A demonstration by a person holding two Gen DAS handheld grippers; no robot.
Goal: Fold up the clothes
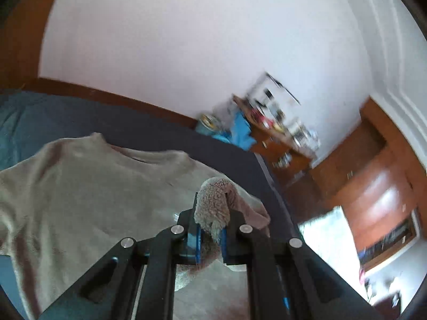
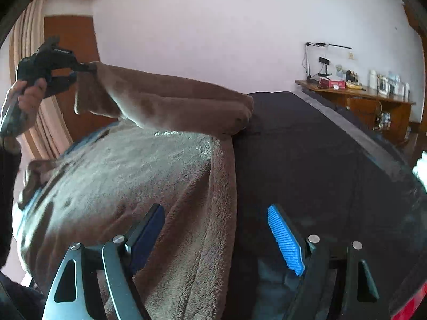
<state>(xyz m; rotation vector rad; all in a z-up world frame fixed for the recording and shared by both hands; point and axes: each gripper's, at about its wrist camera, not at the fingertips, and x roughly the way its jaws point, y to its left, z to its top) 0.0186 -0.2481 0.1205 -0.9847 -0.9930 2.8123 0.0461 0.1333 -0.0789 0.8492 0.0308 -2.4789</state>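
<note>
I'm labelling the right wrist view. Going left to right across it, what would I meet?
The left gripper pinching the sleeve, then the brown fleece top, the dark bedcover, and the wooden desk by the wall.

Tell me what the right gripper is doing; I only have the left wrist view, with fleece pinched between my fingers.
Observer: The right gripper is open and holds nothing; it hovers over the side edge of the brown fleece top.
Operator: Report how my sleeve hangs.
Observer: The sleeve is lifted off the bed by the left gripper and stretches from there down to the shoulder.
Operator: Say what lies under the right gripper's blue pad.
Observer: The blue pad is over the dark bedspread, not over fleece.
</note>
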